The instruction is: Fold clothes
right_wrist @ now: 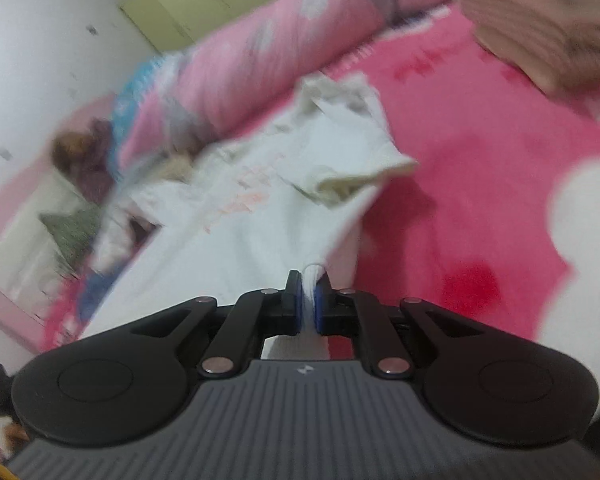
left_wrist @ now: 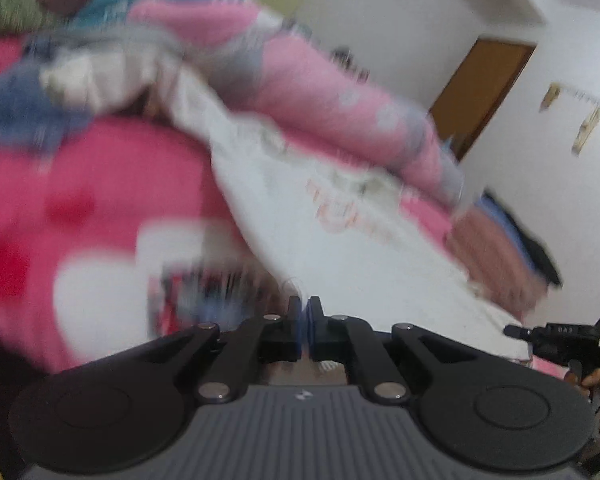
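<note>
White shirt [right_wrist: 260, 216] hem pinched, right hand-held gripper [right_wrist: 309, 300].

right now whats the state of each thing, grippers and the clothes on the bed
left gripper: shut, nothing clearly pinched
right gripper: shut on white garment
white garment: spread on bed, one edge lifted
pink blanket: flat under garment
rolled pink quilt: bunched behind it

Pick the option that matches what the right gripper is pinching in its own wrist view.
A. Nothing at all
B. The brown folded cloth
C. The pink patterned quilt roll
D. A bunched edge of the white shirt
D: white fabric of the white shirt is squeezed between the closed fingers of the right gripper.
</note>
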The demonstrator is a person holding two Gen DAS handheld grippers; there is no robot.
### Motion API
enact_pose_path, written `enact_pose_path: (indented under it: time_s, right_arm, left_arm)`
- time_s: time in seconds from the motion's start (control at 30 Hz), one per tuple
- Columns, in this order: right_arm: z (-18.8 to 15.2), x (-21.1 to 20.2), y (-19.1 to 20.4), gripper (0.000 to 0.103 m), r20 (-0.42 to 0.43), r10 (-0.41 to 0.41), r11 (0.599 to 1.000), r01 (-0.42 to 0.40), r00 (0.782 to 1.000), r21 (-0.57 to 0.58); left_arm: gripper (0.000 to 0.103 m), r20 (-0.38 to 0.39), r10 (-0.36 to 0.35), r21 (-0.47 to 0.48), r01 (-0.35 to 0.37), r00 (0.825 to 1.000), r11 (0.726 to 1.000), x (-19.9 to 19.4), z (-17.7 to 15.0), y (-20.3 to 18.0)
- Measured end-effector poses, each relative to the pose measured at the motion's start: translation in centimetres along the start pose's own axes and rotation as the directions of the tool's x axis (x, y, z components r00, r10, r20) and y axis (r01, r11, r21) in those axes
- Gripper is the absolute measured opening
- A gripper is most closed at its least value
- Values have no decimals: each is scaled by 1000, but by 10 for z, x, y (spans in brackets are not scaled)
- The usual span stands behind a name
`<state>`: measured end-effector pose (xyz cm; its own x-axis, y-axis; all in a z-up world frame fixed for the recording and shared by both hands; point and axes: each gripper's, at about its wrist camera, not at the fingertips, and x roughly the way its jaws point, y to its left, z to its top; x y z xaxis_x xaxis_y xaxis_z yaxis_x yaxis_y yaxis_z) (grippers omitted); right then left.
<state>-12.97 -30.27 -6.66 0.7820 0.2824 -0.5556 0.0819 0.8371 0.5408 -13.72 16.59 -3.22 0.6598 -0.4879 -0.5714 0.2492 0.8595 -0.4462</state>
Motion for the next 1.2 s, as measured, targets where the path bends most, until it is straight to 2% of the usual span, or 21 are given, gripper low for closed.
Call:
enact_pose_path:
  time_s: [0.03,0.1,0.13,0.17,0.2,0.23,0.27,0.33,0.47,0.57,0.63,0.7,0.73,0.77,0.8,0.83,1.0,1.07,1.1,1.13,1.2]
  right_arm:
    - [-11,3,-5,6,-16,-35,999,35,999,-8]
    - [-24,15,-14,17,-47,-101,992,97,994,-77]
    - [-26,19,-12,32,-52,-151,980,142,987,-141]
    - [-24,16,-8,42,-37,-169,971,160,985,-179]
    - [-22,12,-4,44,-20,-184,961,176,983,-216]
    - [-17,4,-1,50,6,-167,957,164,986,-239]
    - [-9,-5,3,61,45,-142,953,149,989,-264]
    - [7,-20,3,75,130,-112,949,145,985,-280]
    - [34,9,2,79,141,-138,949,171,980,-264]
    - [39,49,10,79,129,-176,919,210,976,-334]
    - [33,72,29,79,147,-191,842,239,970,-484]
    - [24,95,41,77,191,-288,724,344,938,-598]
    - [20,106,47,67,215,-331,658,388,919,-645]
    - [22,114,47,41,205,-357,639,399,911,-658]
    - [27,118,43,30,177,-358,658,383,917,-649]
    - [33,122,39,10,150,-358,678,367,921,-637]
    - [90,107,27,7,163,-284,789,327,945,-520]
    - [127,110,26,7,165,-282,806,327,945,-494]
    - [156,116,27,7,189,-296,797,351,936,-491]
    - [191,112,32,7,268,-315,787,408,911,-462]
    - [261,105,41,8,419,-349,765,513,839,-390]
  left_arm:
    - [4,-48,25,38,-23,999,999,13,-8,0]
    - [8,-92,82,139,-69,992,988,28,-16,-4]
    - [9,-88,87,168,-71,992,983,28,-15,-7]
    - [16,-68,80,184,-66,994,981,24,-11,-9]
    - [22,-43,69,197,-59,997,979,19,-7,-10]
    - [25,-13,64,206,-60,998,977,12,-2,-10]
    - [30,15,64,211,-66,998,975,4,3,-10]
    - [32,46,67,212,-76,997,974,7,14,-8]
    - [33,56,54,214,-65,997,975,41,28,-21]
    - [34,7,22,216,-23,1000,976,84,28,-43]
    - [34,-11,7,220,-4,1000,975,114,30,-52]
    - [38,-23,-6,215,11,1000,977,142,33,-56]
    - [38,-27,-11,202,16,1000,979,153,35,-55]
    - [38,-29,-15,188,20,999,982,160,37,-53]
    - [38,-30,-19,173,24,999,985,166,39,-50]
    - [38,-24,-4,151,8,1000,988,171,40,-46]
    - [38,1,-61,76,60,998,995,183,41,-20]
    - [37,14,-104,13,104,994,995,189,42,-5]
    - [35,19,-117,-13,117,993,993,188,42,-1]
    - [35,24,-120,-32,121,992,992,187,42,2]
    - [34,26,-117,-35,118,993,992,187,41,3]
